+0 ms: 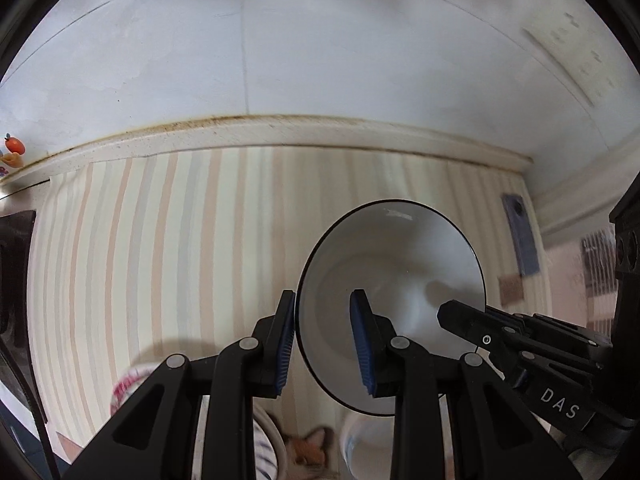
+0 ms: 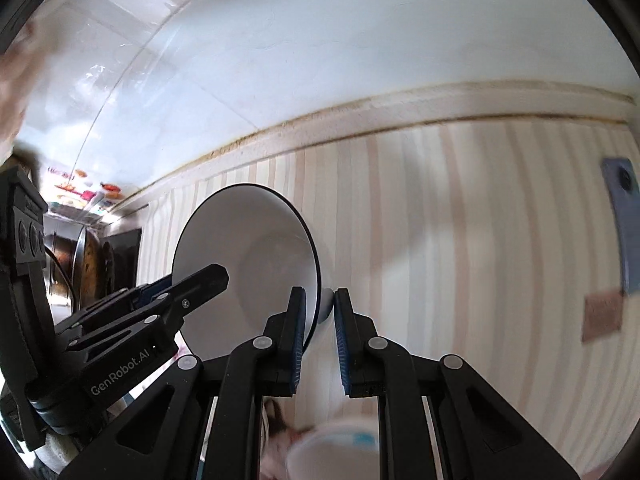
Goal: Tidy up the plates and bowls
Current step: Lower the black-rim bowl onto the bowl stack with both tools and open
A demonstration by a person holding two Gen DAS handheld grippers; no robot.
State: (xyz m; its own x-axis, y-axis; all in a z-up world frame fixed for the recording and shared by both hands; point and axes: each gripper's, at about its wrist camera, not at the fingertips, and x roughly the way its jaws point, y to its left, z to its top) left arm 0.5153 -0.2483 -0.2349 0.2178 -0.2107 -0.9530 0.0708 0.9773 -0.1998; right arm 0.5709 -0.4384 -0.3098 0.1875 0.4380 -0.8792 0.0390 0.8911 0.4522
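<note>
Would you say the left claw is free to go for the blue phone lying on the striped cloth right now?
Probably not: the left claw is shut on the rim of the white bowl, which the right claw grips too. The phone lies open beyond the bowl.

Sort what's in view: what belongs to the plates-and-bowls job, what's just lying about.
Job: white bowl, pinched by left gripper and right gripper; blurred dishes below.

Lying about: striped cloth, blue card, brown square.
</note>
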